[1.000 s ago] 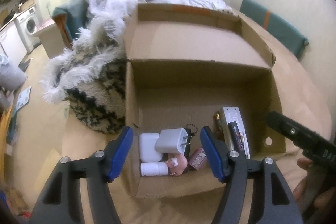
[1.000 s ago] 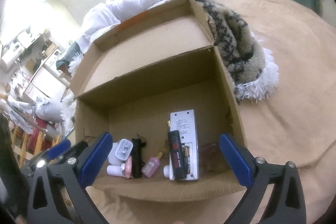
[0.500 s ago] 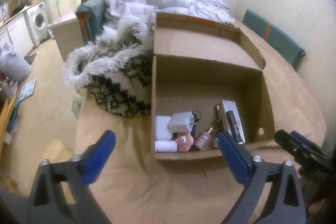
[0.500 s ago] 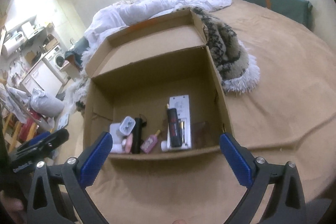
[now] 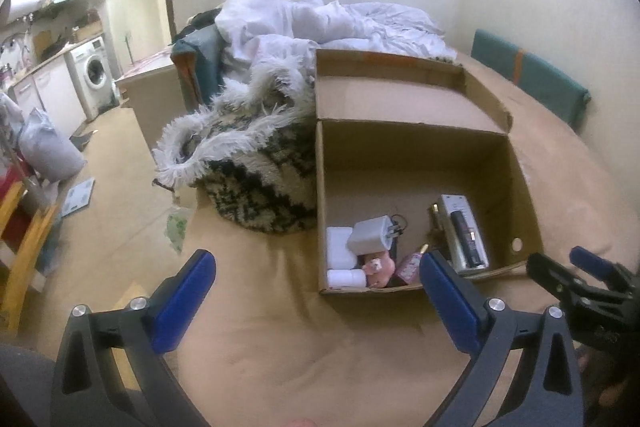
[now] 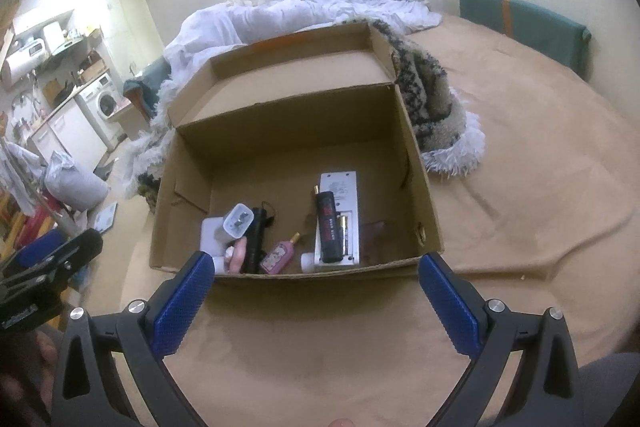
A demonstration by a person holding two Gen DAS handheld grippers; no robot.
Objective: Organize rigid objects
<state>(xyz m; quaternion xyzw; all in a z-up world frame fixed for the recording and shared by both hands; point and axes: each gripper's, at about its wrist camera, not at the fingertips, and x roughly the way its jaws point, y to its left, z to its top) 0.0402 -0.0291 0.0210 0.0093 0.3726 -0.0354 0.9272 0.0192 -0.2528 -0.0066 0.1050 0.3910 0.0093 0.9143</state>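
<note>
Left gripper: jaws spread wide, nothing between the blue pads, only tan blanket below. Right gripper: same, splayed and empty, aimed down at the near wall of the cardboard box.

Task items all sit inside the box, crowded against its near wall: white charger perched atop a white block, pink figure and small pink bottle beside them, grey remote with a black cylinder lying along it. Far half of the box floor is bare.

Risks, as judged:
- Charger rests tilted on the block; any nudge to the box wall likely tips it onto the bottle
- Black cylinder lies loose on the remote; it probably rolls off if the remote gets lifted or the box shifts
- Box stands on soft bedding, so a downward push may sink one side and slide the row together
- Items touch; wide jaws may catch two at once
</note>
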